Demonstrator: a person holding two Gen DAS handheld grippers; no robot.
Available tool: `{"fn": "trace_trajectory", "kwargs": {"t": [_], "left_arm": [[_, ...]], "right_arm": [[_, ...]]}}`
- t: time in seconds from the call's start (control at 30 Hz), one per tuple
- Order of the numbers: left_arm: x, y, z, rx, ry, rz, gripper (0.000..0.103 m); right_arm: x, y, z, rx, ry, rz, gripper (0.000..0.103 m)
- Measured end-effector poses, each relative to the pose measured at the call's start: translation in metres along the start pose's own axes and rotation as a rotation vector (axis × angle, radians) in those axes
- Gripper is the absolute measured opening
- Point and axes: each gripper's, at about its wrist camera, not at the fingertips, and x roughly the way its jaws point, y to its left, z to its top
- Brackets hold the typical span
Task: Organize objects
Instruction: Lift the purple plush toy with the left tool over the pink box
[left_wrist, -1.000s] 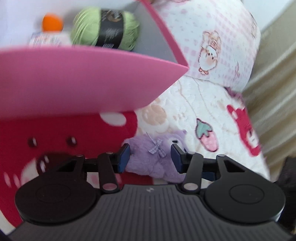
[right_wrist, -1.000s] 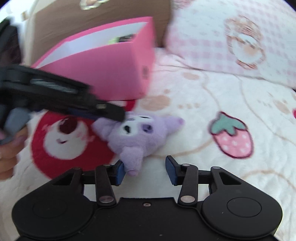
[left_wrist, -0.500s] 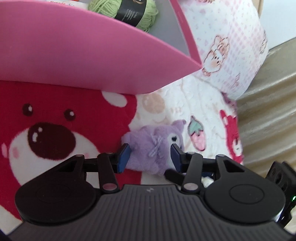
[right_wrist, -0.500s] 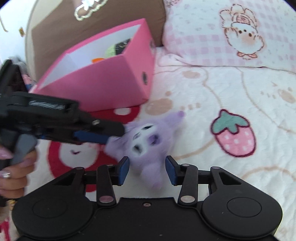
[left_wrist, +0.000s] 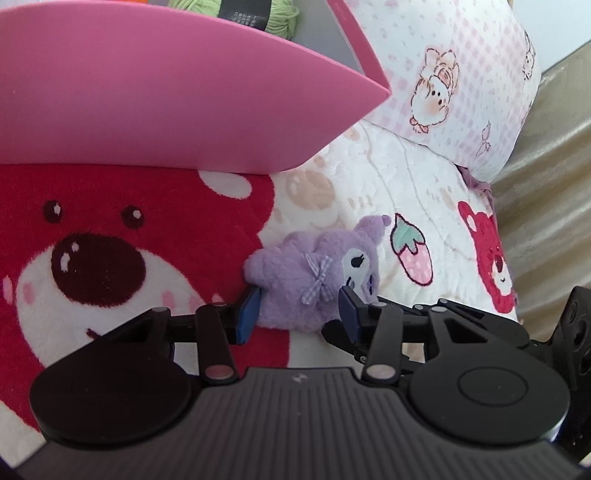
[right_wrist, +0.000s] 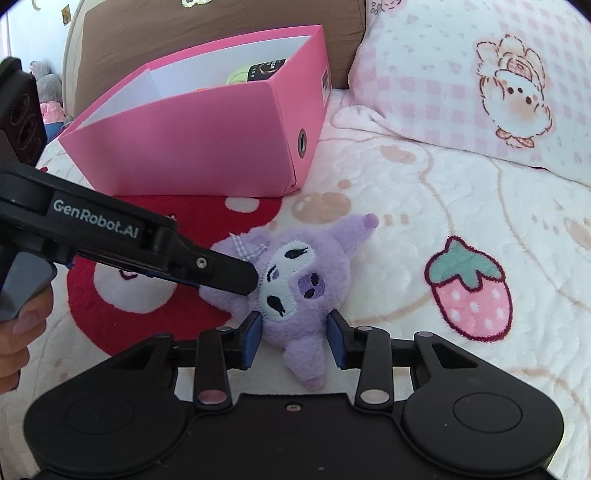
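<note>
A purple plush toy (left_wrist: 314, 280) lies on the bed blanket, also in the right wrist view (right_wrist: 295, 280). My left gripper (left_wrist: 299, 314) is open with its blue pads on either side of the toy's back. My right gripper (right_wrist: 295, 339) is open with its jaws either side of the toy's lower part. The left gripper's black body (right_wrist: 110, 236) reaches in from the left and touches the toy's head. A pink box (right_wrist: 207, 136) stands behind the toy, also in the left wrist view (left_wrist: 166, 92), and holds green yarn (left_wrist: 236, 14).
A pink checked pillow (right_wrist: 480, 81) lies at the back right, also in the left wrist view (left_wrist: 454, 81). A brown cushion (right_wrist: 207, 26) stands behind the box. The blanket (right_wrist: 424, 206) has a red bear print (left_wrist: 92, 258) and strawberry prints (right_wrist: 469, 291).
The toy has shifted nearer to my right gripper and now sits between its jaws. My left gripper has pulled back from the box while staying around the toy.
</note>
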Motion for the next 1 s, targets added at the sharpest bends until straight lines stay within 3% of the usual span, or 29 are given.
{"fn": "trace_trajectory", "kwargs": {"t": [0.2,0.5,0.7,1.0], "left_arm": [[-0.023,-0.015,-0.008,0.037,-0.029,0.025,0.043],[-0.07,-0.021,-0.023,0.059,-0.043,0.095,0.043],[-0.094,-0.027,-0.033,0.087,-0.066,0.159,0.043],[-0.134,-0.037,-0.032,0.108,-0.096,0.196,0.044]], "right_arm": [[-0.013,0.02,-0.001,-0.078,-0.032,-0.038,0.043],[-0.037,0.047,-0.003,-0.108,-0.036,0.031,0.043],[-0.056,0.077,0.005,-0.195,-0.055,0.006,0.044],[-0.081,0.098,0.017,-0.215,-0.081,0.047,0.047]]}}
